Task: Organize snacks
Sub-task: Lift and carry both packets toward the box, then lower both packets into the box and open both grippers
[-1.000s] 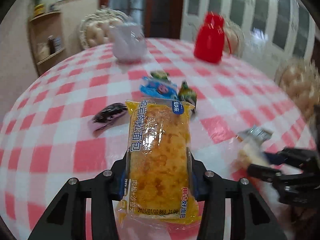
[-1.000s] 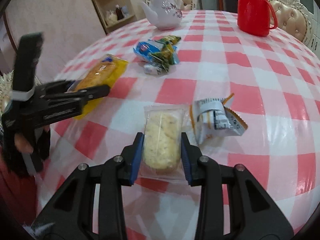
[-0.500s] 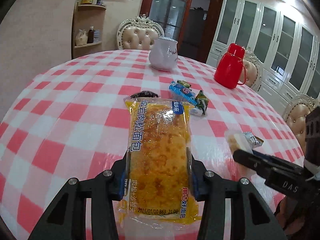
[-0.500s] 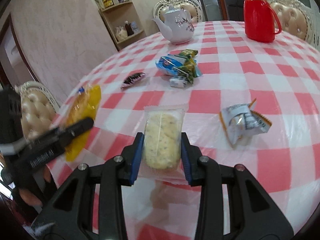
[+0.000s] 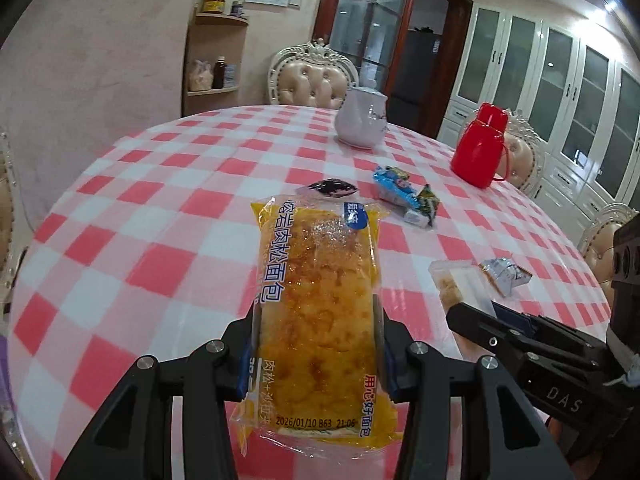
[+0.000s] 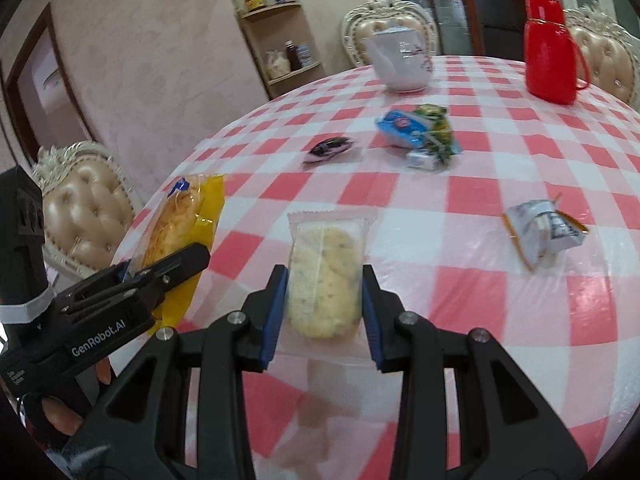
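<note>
My left gripper (image 5: pixel 318 344) is shut on a yellow pork-floss bread packet (image 5: pixel 320 312) and holds it above the near edge of the red-checked table (image 5: pixel 152 216). My right gripper (image 6: pixel 324 312) is shut on a clear-wrapped pale cookie bar (image 6: pixel 324 276), also held above the table. In the right wrist view the left gripper (image 6: pixel 160 268) with its yellow packet (image 6: pixel 184 224) is at the left. In the left wrist view the right gripper (image 5: pixel 472 312) with its bar (image 5: pixel 460 284) is at the right.
On the table lie a dark small packet (image 6: pixel 328 148), a blue packet (image 6: pixel 404 128) with a green one (image 6: pixel 436 128), and a silver-orange packet (image 6: pixel 540 232). A white teapot (image 6: pixel 400 60) and a red thermos jug (image 6: pixel 552 64) stand at the far side. Padded chairs ring the table.
Both grippers have risen and pulled back toward the near table edge with their packets still held; the table now looks farther away in both views.
</note>
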Motion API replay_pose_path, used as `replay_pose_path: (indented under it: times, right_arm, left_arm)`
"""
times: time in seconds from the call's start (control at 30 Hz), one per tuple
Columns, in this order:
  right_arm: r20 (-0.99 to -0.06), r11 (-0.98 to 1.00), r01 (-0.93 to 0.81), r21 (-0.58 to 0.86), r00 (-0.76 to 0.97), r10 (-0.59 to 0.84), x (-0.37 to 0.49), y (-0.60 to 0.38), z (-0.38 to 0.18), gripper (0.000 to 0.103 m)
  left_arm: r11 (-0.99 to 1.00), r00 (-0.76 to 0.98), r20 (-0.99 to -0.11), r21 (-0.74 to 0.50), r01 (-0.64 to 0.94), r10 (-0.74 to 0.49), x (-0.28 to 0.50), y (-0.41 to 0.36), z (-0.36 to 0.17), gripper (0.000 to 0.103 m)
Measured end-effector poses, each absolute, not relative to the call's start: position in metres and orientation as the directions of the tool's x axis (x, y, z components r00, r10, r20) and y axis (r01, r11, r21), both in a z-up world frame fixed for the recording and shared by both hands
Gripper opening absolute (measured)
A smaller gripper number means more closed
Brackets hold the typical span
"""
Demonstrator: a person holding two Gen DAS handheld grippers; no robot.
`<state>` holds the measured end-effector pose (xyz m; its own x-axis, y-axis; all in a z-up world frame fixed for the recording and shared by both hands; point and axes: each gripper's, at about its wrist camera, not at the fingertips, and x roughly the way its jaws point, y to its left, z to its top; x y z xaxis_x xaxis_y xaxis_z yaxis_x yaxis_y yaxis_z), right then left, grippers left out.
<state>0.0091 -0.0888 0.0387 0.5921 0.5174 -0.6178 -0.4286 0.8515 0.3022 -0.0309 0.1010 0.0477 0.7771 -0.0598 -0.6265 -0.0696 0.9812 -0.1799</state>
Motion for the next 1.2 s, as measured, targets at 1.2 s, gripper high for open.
replay_pose_path:
  times: [1.2]
  right_arm:
    - [-0.641,0.513,-0.795,0.322,0.216,0.736,-0.093,0.105,0.023,0.040]
  left_arm:
    - [0.894,0.711,-0.665,-0.145,-0.423,0.229,-0.188,0.262,0.047,0.048]
